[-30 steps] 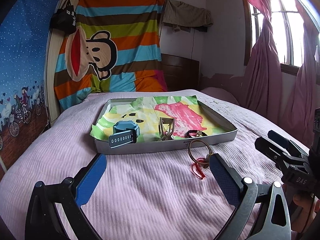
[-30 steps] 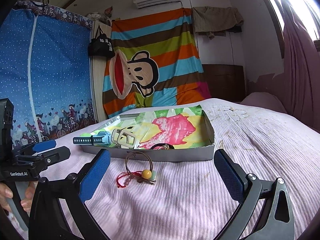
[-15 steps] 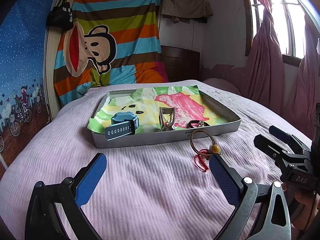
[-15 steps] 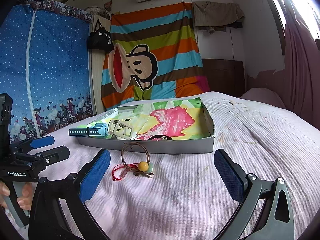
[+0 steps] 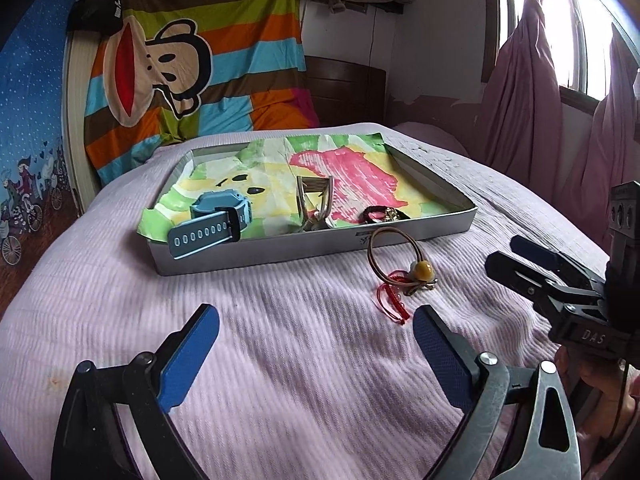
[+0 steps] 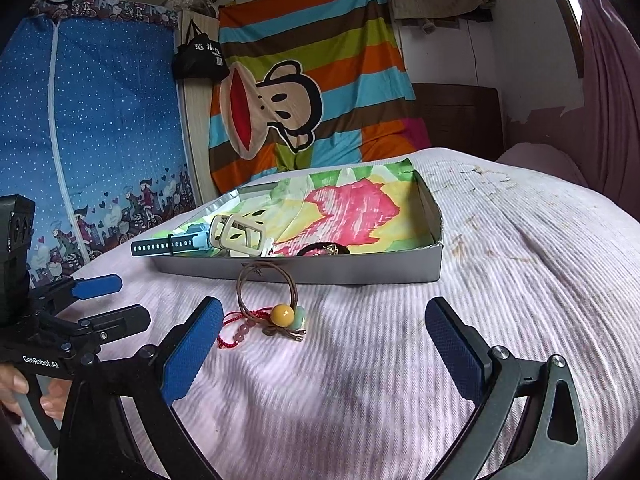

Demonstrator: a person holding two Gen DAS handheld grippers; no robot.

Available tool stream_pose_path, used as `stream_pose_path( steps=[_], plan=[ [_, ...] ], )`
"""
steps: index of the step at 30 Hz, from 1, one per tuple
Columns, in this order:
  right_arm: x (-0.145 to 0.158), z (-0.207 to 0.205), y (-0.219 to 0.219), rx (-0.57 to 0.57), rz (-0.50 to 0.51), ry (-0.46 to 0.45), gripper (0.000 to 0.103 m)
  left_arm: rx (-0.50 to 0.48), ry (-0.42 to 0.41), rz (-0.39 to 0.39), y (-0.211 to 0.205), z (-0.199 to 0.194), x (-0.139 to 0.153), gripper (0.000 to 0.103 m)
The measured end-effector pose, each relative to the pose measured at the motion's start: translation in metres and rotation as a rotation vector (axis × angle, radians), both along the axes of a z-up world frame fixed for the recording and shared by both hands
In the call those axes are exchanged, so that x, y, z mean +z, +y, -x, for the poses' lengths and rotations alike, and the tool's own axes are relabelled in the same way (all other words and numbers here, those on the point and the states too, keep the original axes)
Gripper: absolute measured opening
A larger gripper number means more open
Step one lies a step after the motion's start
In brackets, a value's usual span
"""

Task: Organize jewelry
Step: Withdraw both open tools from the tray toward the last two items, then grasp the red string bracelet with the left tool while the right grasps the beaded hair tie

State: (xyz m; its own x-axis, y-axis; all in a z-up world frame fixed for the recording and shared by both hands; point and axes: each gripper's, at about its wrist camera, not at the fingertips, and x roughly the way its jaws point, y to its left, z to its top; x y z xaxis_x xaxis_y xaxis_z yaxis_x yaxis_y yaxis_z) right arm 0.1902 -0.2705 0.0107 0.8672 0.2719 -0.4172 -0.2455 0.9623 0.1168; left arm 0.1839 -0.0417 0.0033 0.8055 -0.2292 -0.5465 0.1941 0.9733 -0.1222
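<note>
A brown hair tie with a yellow bead (image 5: 423, 270) (image 6: 282, 313) and a red cord (image 5: 394, 300) (image 6: 230, 330) lies on the pink bedspread, just in front of the grey tray (image 5: 280, 252) (image 6: 360, 268). In the tray are a blue watch (image 5: 216, 220) (image 6: 172, 246), a beige hair claw (image 5: 314, 204) (image 6: 240, 236) and a dark bracelet (image 5: 380, 214) (image 6: 324, 249). My left gripper (image 5: 316, 320) (image 6: 132, 298) hovers left of the hair tie. My right gripper (image 6: 324, 308) (image 5: 504, 252) hovers to its right. The jaws of both are wide and closing, with nothing between them.
The tray is lined with coloured paper. A striped cartoon-monkey cloth (image 5: 180, 60) and a dark headboard (image 5: 344, 88) stand behind the bed. A blue fabric wardrobe (image 6: 100, 120) is at the left, pink curtains (image 5: 528, 92) at the right. A hand (image 6: 16, 392) grips each handle.
Both cameras have dipped and come closer to the bedspread, so the hair tie and tray look larger and sit higher in the frames. The jaws of both grippers stand slightly narrower.
</note>
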Motion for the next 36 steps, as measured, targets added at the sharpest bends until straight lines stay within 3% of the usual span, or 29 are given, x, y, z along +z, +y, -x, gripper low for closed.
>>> stream_pose_path(
  steps=[3, 9, 19, 29, 32, 36],
  plan=[
    [-0.006, -0.009, 0.001, 0.024, -0.003, 0.041, 0.072, -0.037, 0.043, 0.031, 0.000, -0.007, -0.005, 0.082],
    [-0.019, -0.026, 0.010, 0.089, -0.003, 0.108, 0.052, -0.118, 0.108, 0.095, -0.008, -0.019, -0.012, 0.057],
    [-0.033, -0.050, 0.022, 0.142, -0.002, 0.175, 0.039, -0.168, 0.182, 0.152, -0.020, -0.037, -0.022, 0.038],
    [-0.042, -0.069, 0.031, 0.180, -0.012, 0.217, 0.034, -0.174, 0.225, 0.170, -0.029, -0.051, -0.030, 0.022],
    [-0.045, -0.074, 0.033, 0.187, -0.022, 0.226, 0.034, -0.173, 0.239, 0.179, -0.029, -0.053, -0.033, 0.012],
    [-0.048, -0.074, 0.035, 0.206, -0.024, 0.227, 0.023, -0.169, 0.242, 0.184, -0.029, -0.054, -0.035, 0.004]
  ],
)
